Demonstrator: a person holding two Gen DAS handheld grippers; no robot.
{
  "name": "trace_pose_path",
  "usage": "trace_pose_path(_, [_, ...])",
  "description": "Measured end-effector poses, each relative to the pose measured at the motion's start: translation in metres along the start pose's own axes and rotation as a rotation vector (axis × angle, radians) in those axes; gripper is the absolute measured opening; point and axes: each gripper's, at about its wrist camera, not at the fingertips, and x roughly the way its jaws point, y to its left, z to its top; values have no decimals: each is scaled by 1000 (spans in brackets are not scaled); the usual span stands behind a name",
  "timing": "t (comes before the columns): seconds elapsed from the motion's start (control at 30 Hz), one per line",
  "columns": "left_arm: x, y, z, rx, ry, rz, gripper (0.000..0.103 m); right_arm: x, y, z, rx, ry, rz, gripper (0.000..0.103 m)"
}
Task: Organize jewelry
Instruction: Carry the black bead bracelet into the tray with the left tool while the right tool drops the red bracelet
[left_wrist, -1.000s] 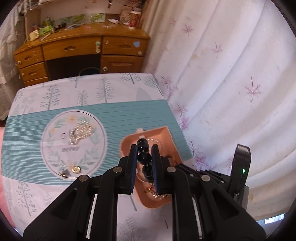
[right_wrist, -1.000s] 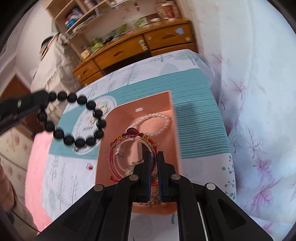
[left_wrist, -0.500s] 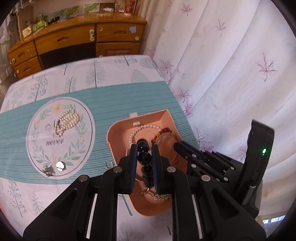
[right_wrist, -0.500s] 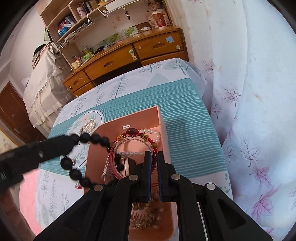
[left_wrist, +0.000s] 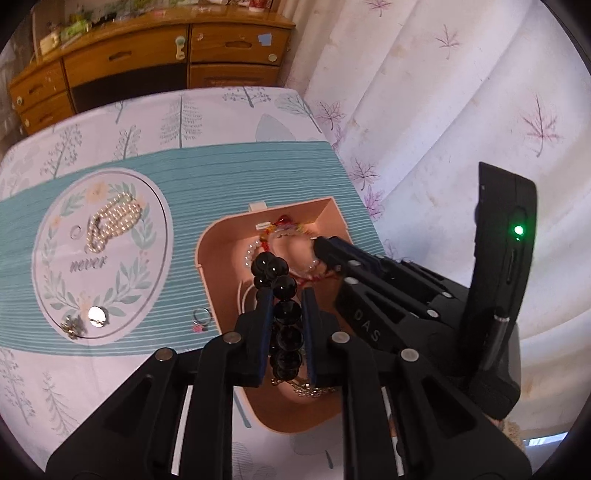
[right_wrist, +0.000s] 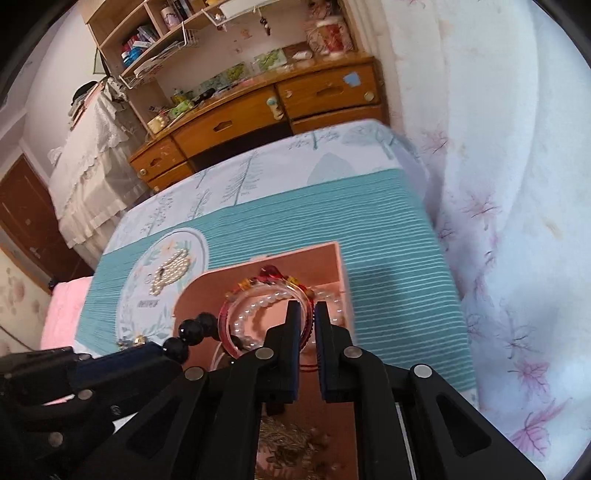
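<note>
item: black bead bracelet, large glossy round beads, held in the left gripper; the fingers are closed to a bead's width and pinch the strand between the blue pads, part of the loop bunched ahead of the tips, part hanging below them. location: directly over the pink jewelry box, an open rounded tray on the teal striped cloth. box contents, as seen: a clear bangle with red rim, a white pearl strand, a red and gold corded piece against the far wall, a gold chain tangle at the near end. right gripper: low inside the box, fingers nearly closed with a thin slit between them, set at the bangle's rim; a red thread shows in the slit, but whether it is gripped cannot be told. outside the box, unsorted: a woven pearl piece and a small silver disc with a dark trinket beside it on the round printed emblem, a small ring just beside the box's left wall. step in hand, by judgement: depositing the bead bracelet into the box. next move calls for: lowering the left gripper into free floor left of the bangle, parting the fingers wide enough for the beads to drop, and keeping clear of the right gripper, which is very near.
</note>
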Motion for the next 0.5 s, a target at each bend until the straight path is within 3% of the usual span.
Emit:
trace_pose_path(0.1, [2,5,0,-25,11,-24,11,6,0,0,17,30,48,23])
trace_pose_path(0.3, [2,9,-1,-58,22,-68,11,-3,0,-6,50,-5,75,28])
trace_pose_path(0.43, [1,5,-5,-46,22,-88,11,-27,-6,-12,69,-72,24,31])
trace_pose_path(0.5, [1,-1,-7,-35,24,-101,11,-43,-7,-17,75,-126,-61,38])
